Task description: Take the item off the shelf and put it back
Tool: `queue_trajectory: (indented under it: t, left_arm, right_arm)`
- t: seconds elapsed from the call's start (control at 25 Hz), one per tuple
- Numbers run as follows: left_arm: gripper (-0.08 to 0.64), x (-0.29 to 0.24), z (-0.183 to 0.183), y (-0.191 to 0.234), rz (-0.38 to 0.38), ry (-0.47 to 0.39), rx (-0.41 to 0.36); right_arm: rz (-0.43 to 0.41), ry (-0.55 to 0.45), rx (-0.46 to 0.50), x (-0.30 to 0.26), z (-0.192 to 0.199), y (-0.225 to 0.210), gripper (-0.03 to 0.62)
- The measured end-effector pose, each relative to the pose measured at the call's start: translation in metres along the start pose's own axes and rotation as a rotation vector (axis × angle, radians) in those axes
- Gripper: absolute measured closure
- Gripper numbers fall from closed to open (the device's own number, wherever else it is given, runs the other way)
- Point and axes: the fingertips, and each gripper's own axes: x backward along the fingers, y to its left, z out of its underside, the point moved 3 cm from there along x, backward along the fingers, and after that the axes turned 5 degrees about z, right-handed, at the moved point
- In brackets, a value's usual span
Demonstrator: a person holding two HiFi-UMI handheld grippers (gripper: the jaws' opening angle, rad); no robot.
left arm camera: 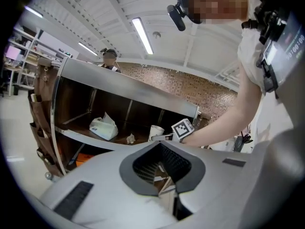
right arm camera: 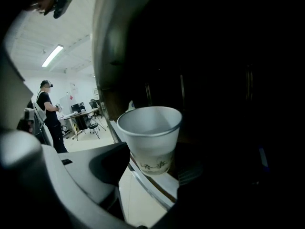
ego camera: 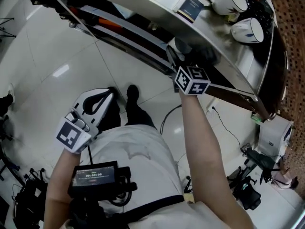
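A white paper cup [right arm camera: 150, 137] with small print near its base stands at the front edge of the dark middle shelf [right arm camera: 157, 187]. My right gripper [right arm camera: 151, 163] has a jaw on each side of the cup and its pads press on the lower wall. In the head view the right gripper [ego camera: 190, 56] reaches into the metal shelf unit [ego camera: 228, 56], its tips hidden. The left gripper view shows the same cup [left arm camera: 156, 131] beside the right gripper's marker cube [left arm camera: 182, 129]. My left gripper [ego camera: 102, 99] hangs low at my left side, shut and empty.
On the same shelf board [left arm camera: 86, 140] lie a tissue pack [left arm camera: 103, 128] and a crumpled scrap [left arm camera: 130, 138]. White mugs [ego camera: 248, 30] and a dark booklet [ego camera: 190, 6] sit on the unit's top. Cables and gear [ego camera: 252, 175] lie on the floor at right. A person [right arm camera: 50, 113] stands far off.
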Motion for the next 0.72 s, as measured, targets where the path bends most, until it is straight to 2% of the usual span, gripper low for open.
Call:
queue_trajectory:
  t: [0.24, 0.44, 0.64, 0.72]
  left_arm:
    - [0.552, 0.004, -0.017, 0.013, 0.014, 0.011, -0.033]
    - [0.553, 0.009, -0.037, 0.018, 0.028, 0.011, -0.063]
    - [0.552, 0.014, -0.054, 0.031, 0.025, -0.009, -0.093]
    - [0.552, 0.014, -0.064, 0.029, 0.054, -0.019, -0.092]
  right_arm:
    - [-0.022, -0.037, -0.097, 0.049, -0.001, 0.031, 0.313]
    - [-0.1, -0.038, -0.039, 0.083, -0.018, 0.066, 0.313]
    - [-0.202, -0.092, 0.024, 0.115, -0.051, 0.105, 0.313]
    - [-0.239, -0.116, 0.043, 0.126, -0.065, 0.118, 0.313]
